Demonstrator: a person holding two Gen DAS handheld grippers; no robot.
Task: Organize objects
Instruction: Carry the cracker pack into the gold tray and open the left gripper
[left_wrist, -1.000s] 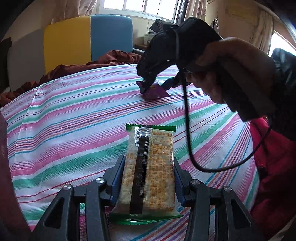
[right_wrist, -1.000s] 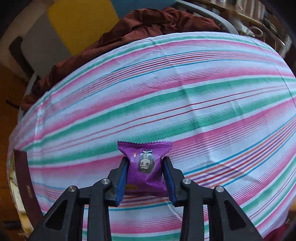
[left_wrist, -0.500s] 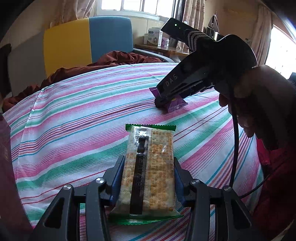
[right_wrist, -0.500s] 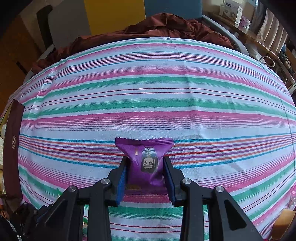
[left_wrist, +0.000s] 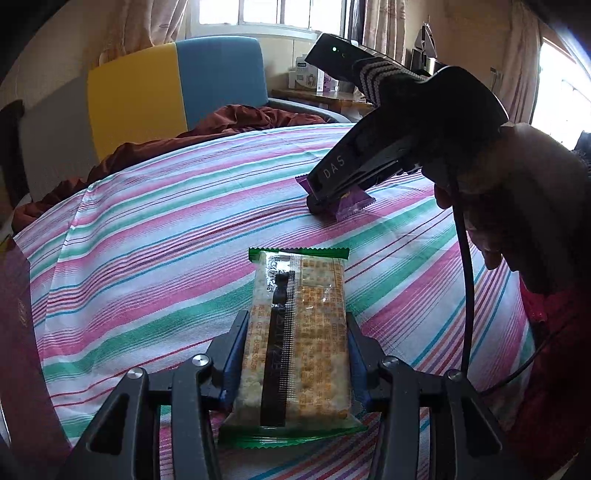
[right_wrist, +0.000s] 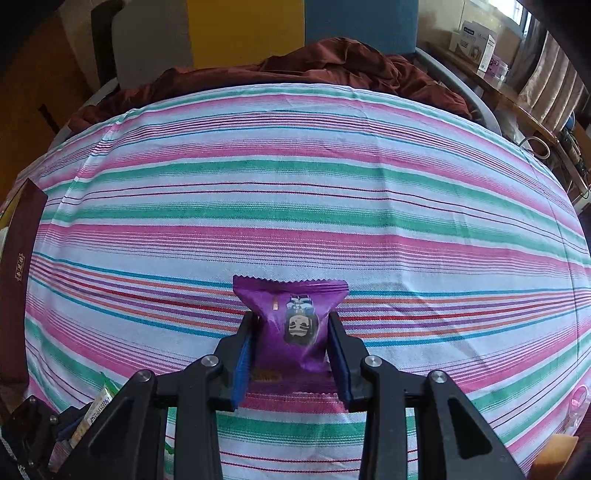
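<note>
Over the striped cloth (left_wrist: 155, 236), you grip two packets
Your left gripper (left_wrist: 293, 350) clamps the cracker pack (left_wrist: 299, 339); your right gripper (right_wrist: 291, 354) pinches the purple sachet (right_wrist: 291, 321)

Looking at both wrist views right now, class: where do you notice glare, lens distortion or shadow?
Left wrist view: the windows are blown out white, and glare streaks the clear green-edged cracker packet. Right wrist view: fisheye bends the striped pink, green and white cloth into a dome; the shiny purple snack packet stays sharp; a faint shadow lies to its right.
</note>
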